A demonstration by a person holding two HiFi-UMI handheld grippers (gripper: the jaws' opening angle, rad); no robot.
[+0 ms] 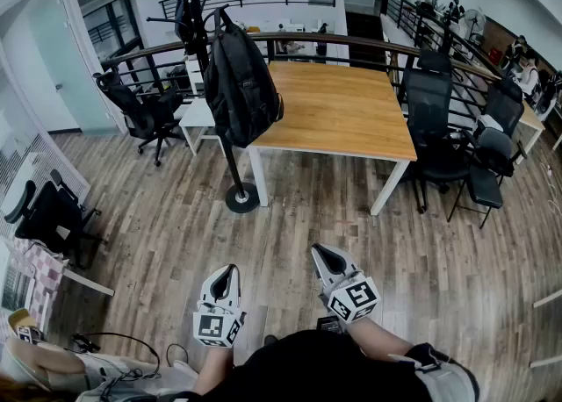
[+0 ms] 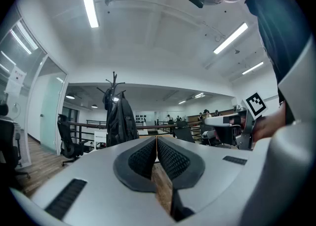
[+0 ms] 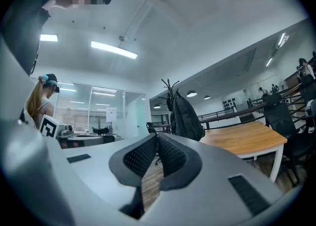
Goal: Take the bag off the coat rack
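One bag (image 1: 239,84) on one coat rack (image 1: 233,172), two grippers (image 1: 230,270) (image 1: 320,253) closed

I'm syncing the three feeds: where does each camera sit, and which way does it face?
Head view: on the person's head, looking steeply down at coat rack, bag and table; left gripper, right gripper and torso show.
Left gripper view: rides that gripper, faces the bag along shut jaws; right gripper at right.
Right gripper view: rides that gripper, faces bag and table along shut jaws; torso upper left.
Shared: the bag on the coat rack.
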